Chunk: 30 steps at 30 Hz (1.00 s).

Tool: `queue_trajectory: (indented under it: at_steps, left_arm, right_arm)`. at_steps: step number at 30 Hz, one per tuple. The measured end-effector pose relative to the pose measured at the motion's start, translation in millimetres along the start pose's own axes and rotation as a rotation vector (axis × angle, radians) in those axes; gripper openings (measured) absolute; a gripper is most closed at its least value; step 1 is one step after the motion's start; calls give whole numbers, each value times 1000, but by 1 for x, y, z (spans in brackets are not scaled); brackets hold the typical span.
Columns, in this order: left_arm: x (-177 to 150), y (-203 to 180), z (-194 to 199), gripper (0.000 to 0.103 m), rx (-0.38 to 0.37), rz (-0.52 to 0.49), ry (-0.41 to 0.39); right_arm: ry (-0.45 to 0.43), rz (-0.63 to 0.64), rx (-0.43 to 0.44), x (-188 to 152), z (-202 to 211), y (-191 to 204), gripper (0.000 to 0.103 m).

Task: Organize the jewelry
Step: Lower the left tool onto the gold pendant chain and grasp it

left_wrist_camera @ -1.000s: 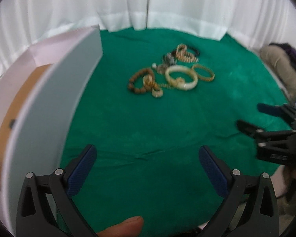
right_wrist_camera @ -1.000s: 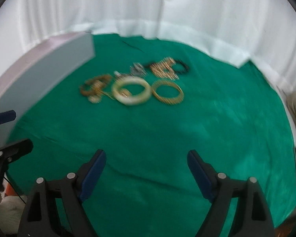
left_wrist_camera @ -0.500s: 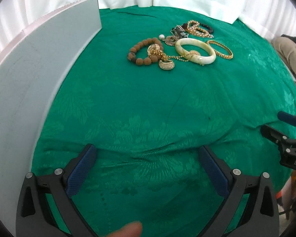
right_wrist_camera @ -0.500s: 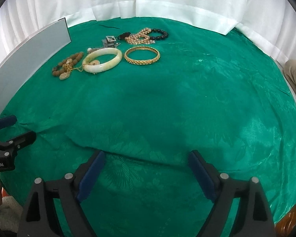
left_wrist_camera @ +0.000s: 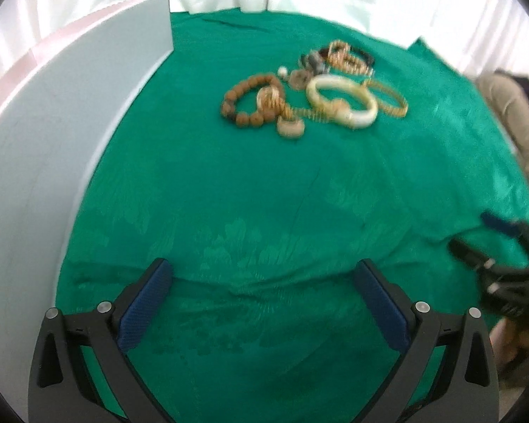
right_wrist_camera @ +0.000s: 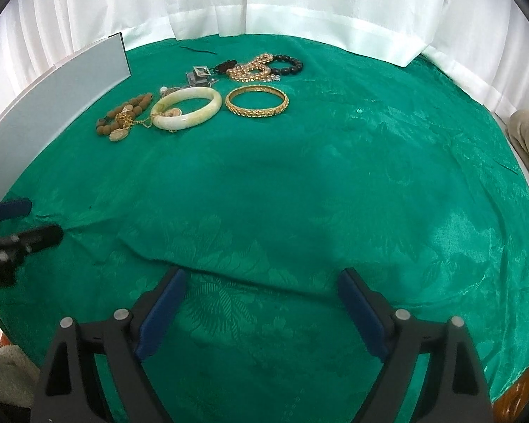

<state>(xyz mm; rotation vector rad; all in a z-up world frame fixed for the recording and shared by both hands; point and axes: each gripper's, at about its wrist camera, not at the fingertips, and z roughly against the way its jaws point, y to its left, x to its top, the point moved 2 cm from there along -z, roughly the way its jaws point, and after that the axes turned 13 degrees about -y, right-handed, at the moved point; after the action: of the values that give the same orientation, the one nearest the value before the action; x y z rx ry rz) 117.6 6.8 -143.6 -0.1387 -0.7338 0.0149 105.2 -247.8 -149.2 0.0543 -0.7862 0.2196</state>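
Both tongs, left (left_wrist_camera: 264,303) and right (right_wrist_camera: 261,312), gape empty at bench's near edge. Risk: chain (right_wrist_camera: 137,121) snags bangle (right_wrist_camera: 186,112) and beads (right_wrist_camera: 123,120), dragging neighbours along.

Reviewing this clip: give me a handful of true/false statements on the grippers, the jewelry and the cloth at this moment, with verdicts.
1. The right gripper is open and holds nothing. True.
2. The left gripper is shut on the brown wooden bead bracelet. False: it is open and empty, and the bracelet lies on the green patterned cloth.
3. The pale jade-coloured bangle and the gold filigree bangle lie side by side on the cloth. True.
4. The gold filigree bangle is stacked on the black bead bracelet. False: they lie apart, the black one farther back.
5. The jewelry sits between the right gripper's fingers. False: it lies far ahead of them.
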Motion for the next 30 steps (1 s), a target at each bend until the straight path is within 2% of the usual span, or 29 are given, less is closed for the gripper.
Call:
queue_trajectory:
  at_steps: [4,11,13,17,21,23,25,27,30]
  left_arm:
    - [28,8,3,102,-31,39,-41]
    - [78,7,-25,101,18,-1,-69]
    - [86,4,-33,86,17,-9,-72]
    - [95,-13,-51,80,-28,-78,-60]
    - [99,-21,-76,62,-52,-105,-29]
    - [99,-21,-88,51,-52,-94,-6]
    - [99,-17,-95,25,-55,-68,9]
    - [100,-11,-94,19,-62,-36,-8]
    - [101,-1,-83,18,-96,37,-36]
  right_arm:
    - [0,2,2,0,0,0,91]
    - [0,2,6,0,2,0,92]
    - [-3,1,6,0,1,0,92]
    - [-4,1,7,0,1,0,92]
    - [-3,1,7,0,1,0,92]
    - [-4,2,7,0,2,0,92]
    - [-6,2,8,0,2,0,92]
    - [-9,2,8,0,2,0,92]
    - [-10,2,9,0,2,0,92]
